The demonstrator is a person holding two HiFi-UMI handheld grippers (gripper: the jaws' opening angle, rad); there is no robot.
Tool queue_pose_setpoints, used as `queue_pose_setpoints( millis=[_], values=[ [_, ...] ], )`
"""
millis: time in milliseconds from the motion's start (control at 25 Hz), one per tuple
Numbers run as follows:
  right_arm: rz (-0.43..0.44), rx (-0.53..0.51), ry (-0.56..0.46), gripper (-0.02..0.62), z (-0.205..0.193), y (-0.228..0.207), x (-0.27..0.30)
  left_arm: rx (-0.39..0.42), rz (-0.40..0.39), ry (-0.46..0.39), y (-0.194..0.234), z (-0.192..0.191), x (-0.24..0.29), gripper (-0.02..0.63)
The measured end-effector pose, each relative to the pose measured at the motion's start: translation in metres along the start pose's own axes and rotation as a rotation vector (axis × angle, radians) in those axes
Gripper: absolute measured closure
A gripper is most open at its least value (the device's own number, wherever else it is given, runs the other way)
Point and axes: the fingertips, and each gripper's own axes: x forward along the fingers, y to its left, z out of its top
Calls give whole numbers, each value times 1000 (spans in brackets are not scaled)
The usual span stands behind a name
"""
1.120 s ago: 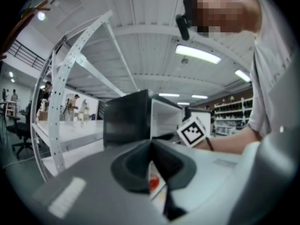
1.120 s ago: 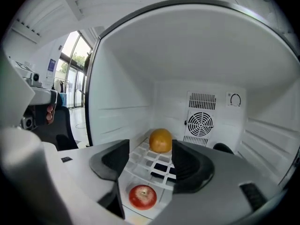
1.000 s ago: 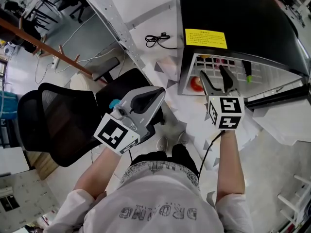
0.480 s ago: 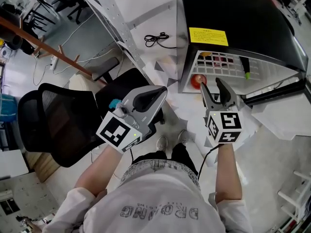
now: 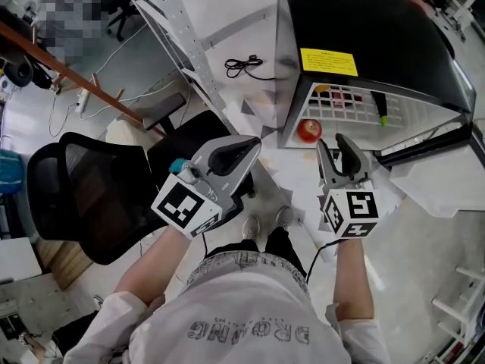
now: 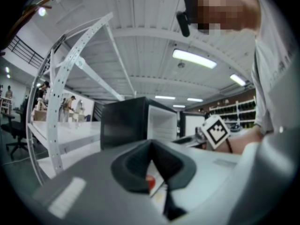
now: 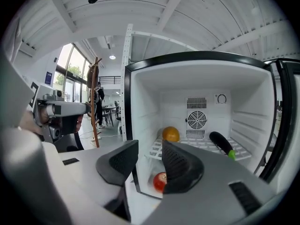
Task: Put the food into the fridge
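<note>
**Fridge open, food inside, right gripper empty in front of it**

The black fridge (image 5: 364, 21) stands at the far right with its door swung open and its white inside showing. A black mesh chair (image 5: 76, 196) sits at the near left, well apart from it.

The left gripper (image 5: 250, 142) is held level beside the chair. Its fingers are together, with nothing between them. The right gripper (image 5: 331, 142) hovers just outside the fridge opening, tipped slightly down. Its fingers stand apart and have just been closing, with nothing between them.

Inside the fridge, a wire shelf (image 7: 243, 146) spans the upper part. A dark long vegetable with a green end (image 7: 221, 144) lies on the shelf's right side, and an orange (image 7: 171, 134) sits at the shelf's far left. A red apple (image 5: 308, 130) rests below the shelf on the fridge floor, near the front edge on the left.

A yellow label (image 5: 329, 61) is stuck on the fridge top. A black cable (image 5: 244, 63) lies coiled on the floor to the fridge's left.
</note>
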Motion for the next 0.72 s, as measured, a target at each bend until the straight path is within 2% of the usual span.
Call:
queue_pose_setpoints(
  millis=[720],
  values=[
    [-4, 39, -29, 542, 0, 19, -30, 8, -36, -12, -8, 4, -7, 600]
  ],
)
